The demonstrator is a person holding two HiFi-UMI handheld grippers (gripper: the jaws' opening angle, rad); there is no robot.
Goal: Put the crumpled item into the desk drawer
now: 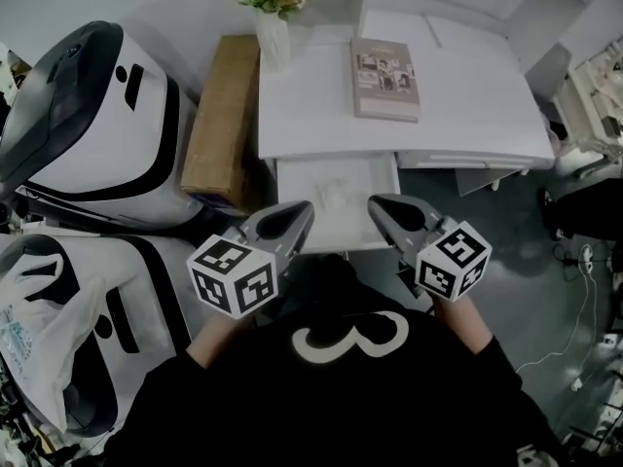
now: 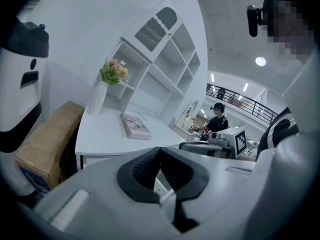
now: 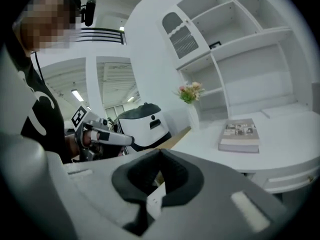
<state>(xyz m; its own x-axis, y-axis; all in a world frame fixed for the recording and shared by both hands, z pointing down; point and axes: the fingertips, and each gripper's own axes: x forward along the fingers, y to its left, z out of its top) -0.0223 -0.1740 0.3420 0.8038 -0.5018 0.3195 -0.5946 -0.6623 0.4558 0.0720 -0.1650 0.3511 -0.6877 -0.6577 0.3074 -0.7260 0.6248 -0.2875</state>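
Observation:
The white desk (image 1: 467, 115) has its drawer (image 1: 284, 195) pulled out toward me. A pale crumpled item (image 1: 331, 195) lies inside the drawer, apart from both grippers. My left gripper (image 1: 307, 206) hovers over the drawer's near left corner, and its jaws meet at the tips with nothing between them (image 2: 160, 148). My right gripper (image 1: 373, 202) hangs over the near right corner, likewise shut and holding nothing (image 3: 160, 152). Neither gripper view shows the crumpled item.
A book (image 1: 385, 78) and a vase of flowers (image 1: 274, 29) stand on the desk top. A cardboard box (image 1: 222, 120) leans at the desk's left, beside two white-and-black machines (image 1: 88, 125). A plastic bag (image 1: 39, 329) lies at lower left. White shelves (image 2: 165, 64) rise behind the desk.

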